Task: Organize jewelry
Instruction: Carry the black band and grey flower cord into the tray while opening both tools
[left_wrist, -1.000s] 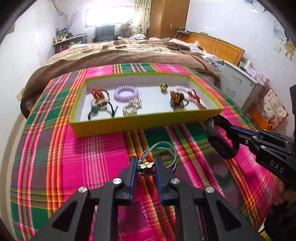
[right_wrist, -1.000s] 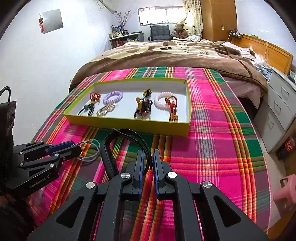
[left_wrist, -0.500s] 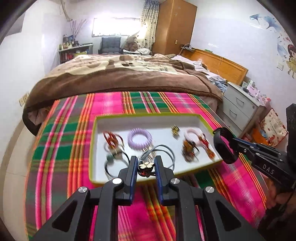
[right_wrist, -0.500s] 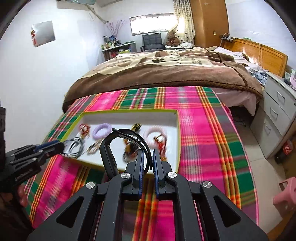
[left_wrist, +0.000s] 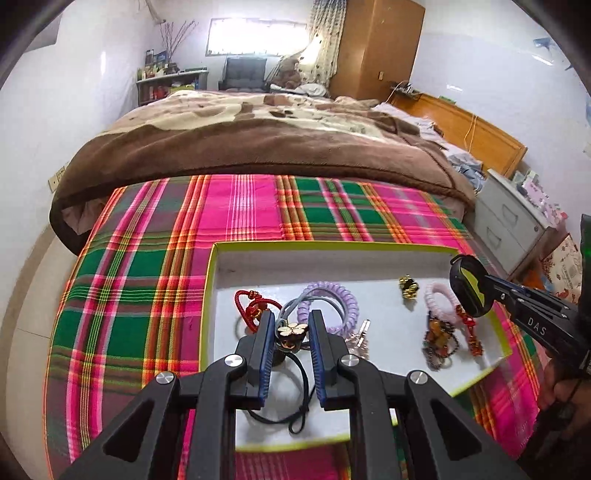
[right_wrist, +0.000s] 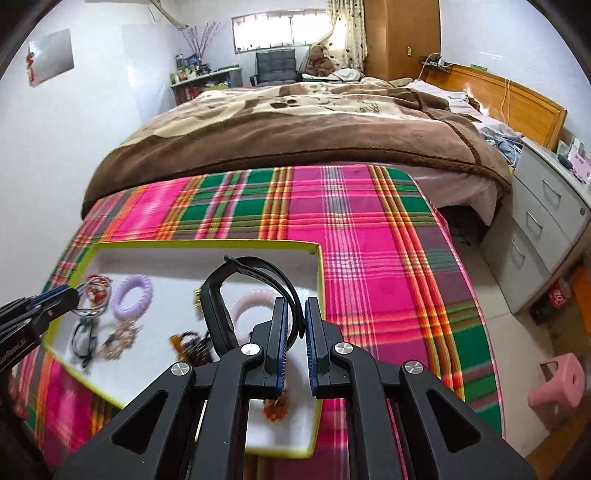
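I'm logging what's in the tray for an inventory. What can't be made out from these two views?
- Left wrist view: the near edge of the tray and part of the black hair tie are hidden behind the left gripper.
- Right wrist view: the orange charm is mostly covered by the right gripper.
- Right wrist view: the black band blocks the pieces behind it.
- Right wrist view: the items at the tray's left end are motion-blurred.
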